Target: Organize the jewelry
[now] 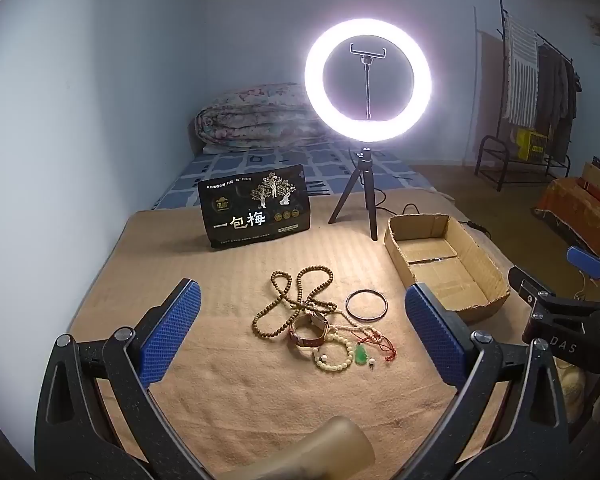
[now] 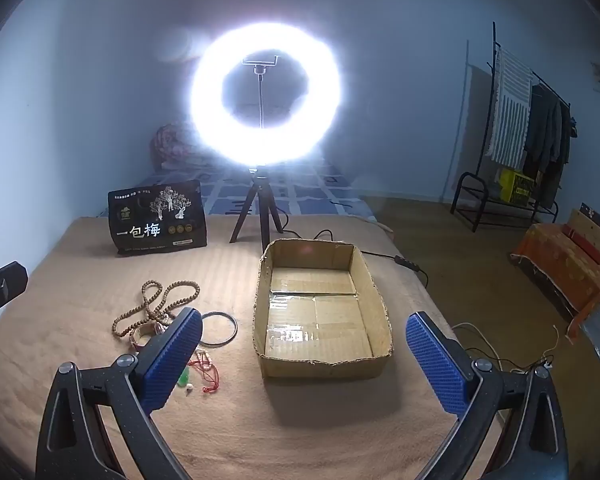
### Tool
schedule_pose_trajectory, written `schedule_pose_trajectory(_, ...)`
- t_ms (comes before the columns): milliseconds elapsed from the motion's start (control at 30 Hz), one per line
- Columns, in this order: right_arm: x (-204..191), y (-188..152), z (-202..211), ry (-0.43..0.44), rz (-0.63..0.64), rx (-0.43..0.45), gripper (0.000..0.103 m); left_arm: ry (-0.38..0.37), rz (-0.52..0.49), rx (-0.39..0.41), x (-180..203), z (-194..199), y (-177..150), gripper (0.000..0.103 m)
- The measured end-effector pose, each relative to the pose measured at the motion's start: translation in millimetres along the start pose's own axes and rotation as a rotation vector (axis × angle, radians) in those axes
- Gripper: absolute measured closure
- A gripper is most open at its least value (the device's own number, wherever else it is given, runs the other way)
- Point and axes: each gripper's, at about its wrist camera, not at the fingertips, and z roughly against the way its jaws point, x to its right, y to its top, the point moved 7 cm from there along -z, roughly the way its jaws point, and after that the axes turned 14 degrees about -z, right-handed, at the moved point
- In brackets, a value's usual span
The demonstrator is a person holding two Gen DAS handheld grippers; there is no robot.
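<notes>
A pile of jewelry lies on the tan cloth: a long brown bead necklace, a dark bangle, a watch with a brown strap, a cream bead bracelet and a green pendant on a red cord. My left gripper is open above and around the pile, empty. An empty cardboard box stands to the right of the pile. My right gripper is open and empty over the box's near wall. The necklace and bangle also show in the right wrist view.
A lit ring light on a tripod stands behind the jewelry, its cable running right. A black snack bag stands at the back left. A bed with a folded quilt is beyond. A clothes rack stands at the right wall.
</notes>
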Motion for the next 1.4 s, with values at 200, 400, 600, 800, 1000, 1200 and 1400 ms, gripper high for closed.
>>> schedule_pose_trajectory(200,0.2,-0.2,-0.1,0.0,0.002,0.001,0.0,-0.003,0.001,-0.004,1.8,-3.8,1.8,0.0)
schedule_pose_trajectory(400,0.2,-0.6,-0.3,0.0,0.003,0.001,0.0,-0.001,0.005,-0.002,0.4,-3.3,1.3,0.0)
schedule_pose_trajectory(600,0.2,-0.8,-0.6,-0.001,0.003,0.0,0.0,-0.003,0.005,-0.001,0.5,-3.2,1.1,0.0)
schedule_pose_trajectory(800,-0.2,-0.6,-0.8,0.0,0.005,-0.001,0.0,-0.002,0.006,-0.001,0.2,-3.3,1.0,0.0)
schedule_pose_trajectory(1000,0.2,-1.2,-0.1,0.0,0.005,-0.003,0.0,-0.004,0.007,-0.001,0.0,-3.1,1.0,0.0)
schedule_pose_trajectory(1200,0.4,-1.4,-0.5,-0.001,0.005,-0.004,0.0,-0.004,0.007,-0.001,0.1,-3.1,1.0,0.0)
schedule_pose_trajectory(1400,0.0,-1.1,-0.6,-0.001,0.005,-0.004,0.0,-0.003,0.008,0.0,0.3,-3.5,0.9,0.0)
